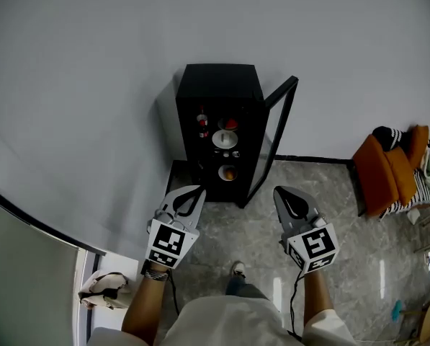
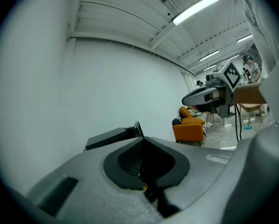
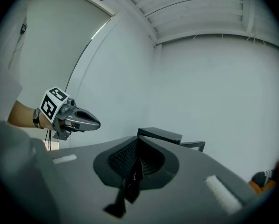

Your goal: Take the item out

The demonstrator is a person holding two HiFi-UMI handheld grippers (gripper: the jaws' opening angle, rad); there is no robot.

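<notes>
A black cabinet (image 1: 218, 92) stands against the white wall with its glass door (image 1: 278, 137) swung open to the right. On its shelves I see a red can (image 1: 202, 125), a white bowl with something red in it (image 1: 230, 124), a white dish (image 1: 224, 140) and a bowl holding an orange item (image 1: 228, 172). My left gripper (image 1: 198, 190) is shut and empty, hanging just in front of the cabinet's lower left. My right gripper (image 1: 278, 191) is level with it to the right of the door's foot, shut and empty too. Both point toward the cabinet (image 2: 112, 137) (image 3: 160, 135).
An orange armchair (image 1: 382, 170) with a striped cushion sits at the right. A light bag (image 1: 104, 287) lies on the floor at the lower left. The person's shoe (image 1: 238, 269) is on the grey stone floor between the grippers.
</notes>
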